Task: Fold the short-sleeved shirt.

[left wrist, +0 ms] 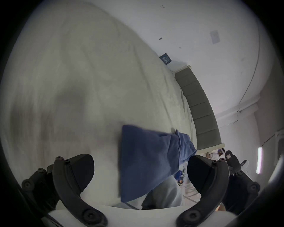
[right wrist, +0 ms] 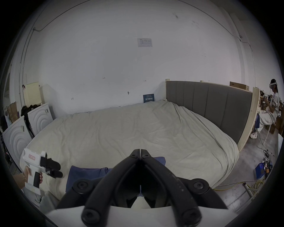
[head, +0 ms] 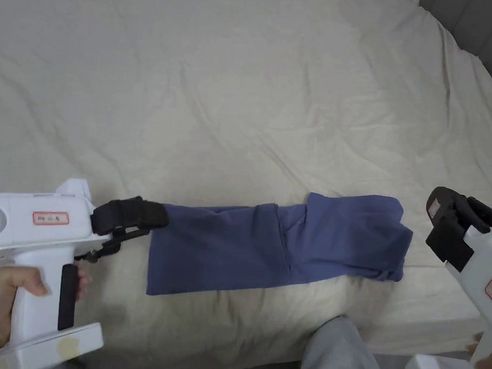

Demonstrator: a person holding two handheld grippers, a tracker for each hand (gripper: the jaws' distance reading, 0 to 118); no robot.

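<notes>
Shirt status: the blue short-sleeved cotton shirt lies on the cream-sheeted bed, already folded into a long narrow band near the bed's front edge. Its long axis runs from one gripper to the other, nearly in line with the way the left gripper points. The left white-bodied gripper with black jaws sits just at the band's square-cut end; in the left gripper view its jaws are spread wide with nothing between them, and the shirt lies straight ahead of them and a bit to one side. The right gripper hangs just off the opposite, bunched end, apart from the cloth; in the right gripper view its jaws are pressed together and empty, with the shirt below and partly hidden behind them. The left looks nearer to cloth, though I can't tell if it touches. My read: the lengthwise folds are done and a crosswise fold is next, so the left end would go over toward the right gripper. The right must open before it can pinch anything.
</notes>
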